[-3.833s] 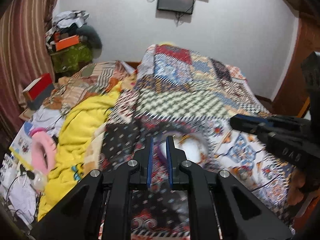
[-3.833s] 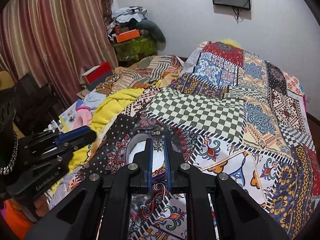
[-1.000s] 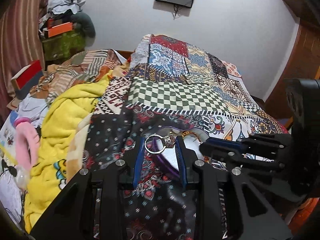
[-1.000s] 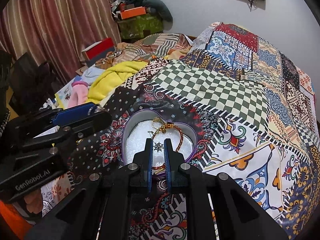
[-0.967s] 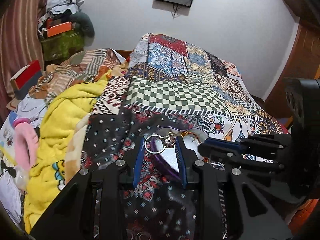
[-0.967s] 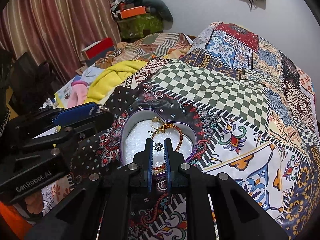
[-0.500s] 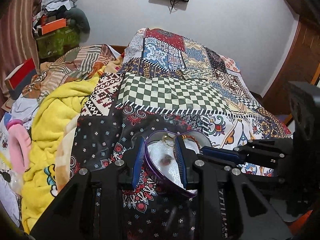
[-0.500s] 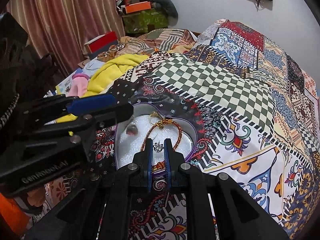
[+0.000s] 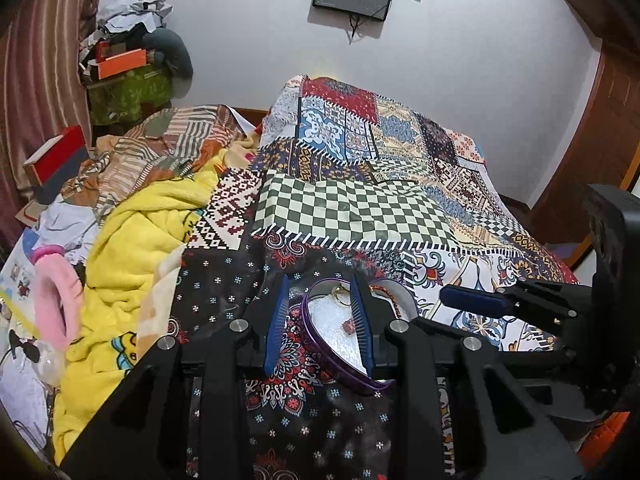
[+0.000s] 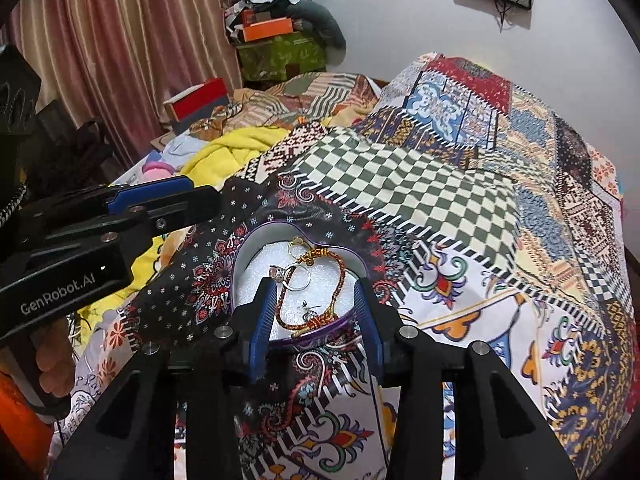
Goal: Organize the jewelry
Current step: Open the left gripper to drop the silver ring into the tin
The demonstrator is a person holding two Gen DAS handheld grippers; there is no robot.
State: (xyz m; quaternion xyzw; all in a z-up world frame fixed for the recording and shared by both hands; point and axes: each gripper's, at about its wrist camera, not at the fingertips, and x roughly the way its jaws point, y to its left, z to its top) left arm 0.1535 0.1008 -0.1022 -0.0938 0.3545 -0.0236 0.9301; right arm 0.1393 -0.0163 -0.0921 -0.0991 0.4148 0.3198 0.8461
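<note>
A patchwork printed bedspread (image 10: 440,184) is carrying the purple heart-shaped tin (image 10: 240,254) at twelve o'clock from the right gripper (image 10: 316,304), jaws standing apart and empty; the left gripper (image 9: 320,312) (equally agape) is hovering at nine o'clock; a red-gold beaded bracelet (image 10: 340,276) and silver stone ring (image 10: 298,276) are lying inside.

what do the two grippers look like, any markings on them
Both are matte black plastic with two angular fingers, blue ribbed pads on the inner faces and round silver screw heads at the joints. The left gripper carries white "GenRobot.AI" lettering on its side, seen from the right wrist view. The right gripper has the same build; no lettering shows on it. No cables or sleeves are visible.
</note>
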